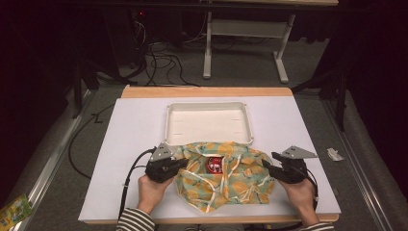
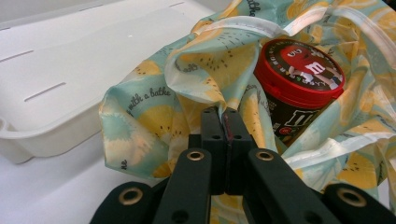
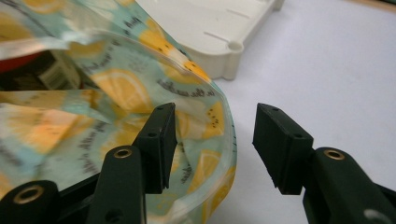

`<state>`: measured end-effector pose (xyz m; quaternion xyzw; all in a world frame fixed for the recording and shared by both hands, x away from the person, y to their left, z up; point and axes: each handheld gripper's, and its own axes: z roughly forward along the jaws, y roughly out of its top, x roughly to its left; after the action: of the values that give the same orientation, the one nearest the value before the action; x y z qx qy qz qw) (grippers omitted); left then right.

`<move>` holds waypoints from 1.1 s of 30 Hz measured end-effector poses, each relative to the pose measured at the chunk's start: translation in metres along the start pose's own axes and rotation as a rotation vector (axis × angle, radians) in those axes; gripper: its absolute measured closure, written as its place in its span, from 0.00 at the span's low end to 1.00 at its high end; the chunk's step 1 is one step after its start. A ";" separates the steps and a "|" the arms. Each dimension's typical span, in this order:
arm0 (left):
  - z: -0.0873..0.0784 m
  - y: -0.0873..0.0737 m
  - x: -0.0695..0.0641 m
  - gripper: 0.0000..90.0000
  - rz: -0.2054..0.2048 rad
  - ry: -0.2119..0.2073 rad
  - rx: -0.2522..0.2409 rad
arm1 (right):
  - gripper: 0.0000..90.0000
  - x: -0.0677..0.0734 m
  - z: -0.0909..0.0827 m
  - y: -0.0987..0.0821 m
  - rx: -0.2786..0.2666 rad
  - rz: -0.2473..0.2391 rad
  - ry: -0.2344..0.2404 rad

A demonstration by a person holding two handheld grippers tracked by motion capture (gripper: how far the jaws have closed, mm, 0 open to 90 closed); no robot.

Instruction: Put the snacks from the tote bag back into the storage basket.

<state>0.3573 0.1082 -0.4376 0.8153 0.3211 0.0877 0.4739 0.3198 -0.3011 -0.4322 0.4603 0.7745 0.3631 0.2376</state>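
White table | L gripper jaws pinching bag | R gripper jaws spread

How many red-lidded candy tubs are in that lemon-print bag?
1: a red-lidded brown candy tub stands inside the lemon-print plastic bag, near its open middle. The bag's folds may hide others.

**Black grippers, striped sleeves**

The left gripper and right gripper are matte black, each topped by a grey three-cornered plate. Their arms carry brass-ringed holes; the square jaw pads show small screw holes. A black cable trails from each. The person wears sleeves striped dark and white.
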 end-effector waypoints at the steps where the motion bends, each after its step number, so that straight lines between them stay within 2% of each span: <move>1: 0.000 0.000 0.000 1.00 -0.001 -0.001 -0.002 | 0.56 0.004 -0.009 0.000 -0.030 -0.024 0.002; 6: 0.000 0.000 -0.001 1.00 -0.005 -0.004 -0.008 | 0.59 0.015 -0.023 0.000 -0.058 -0.055 0.026; 11: 0.000 0.001 -0.002 1.00 -0.006 -0.006 -0.014 | 0.62 0.034 -0.033 -0.007 -0.077 -0.106 0.082; 16: 0.000 0.001 -0.001 1.00 -0.008 -0.006 -0.017 | 0.63 0.052 -0.031 -0.015 -0.039 -0.158 0.131; 22: -0.001 0.001 -0.001 1.00 -0.008 -0.005 -0.017 | 0.63 0.060 -0.033 -0.022 -0.053 -0.153 0.178; 26: -0.001 0.001 -0.002 1.00 -0.006 -0.001 -0.017 | 0.65 0.064 -0.043 -0.023 -0.060 -0.181 0.202; 29: -0.001 0.001 -0.001 1.00 -0.007 -0.002 -0.021 | 0.65 0.065 -0.046 -0.026 -0.045 -0.188 0.209; 33: 0.000 0.001 -0.002 1.00 -0.011 -0.005 -0.023 | 0.68 0.061 -0.037 -0.032 -0.005 -0.188 0.206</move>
<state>0.3565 0.1070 -0.4368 0.8081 0.3234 0.0870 0.4846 0.2483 -0.2698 -0.4360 0.3456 0.8336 0.3864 0.1908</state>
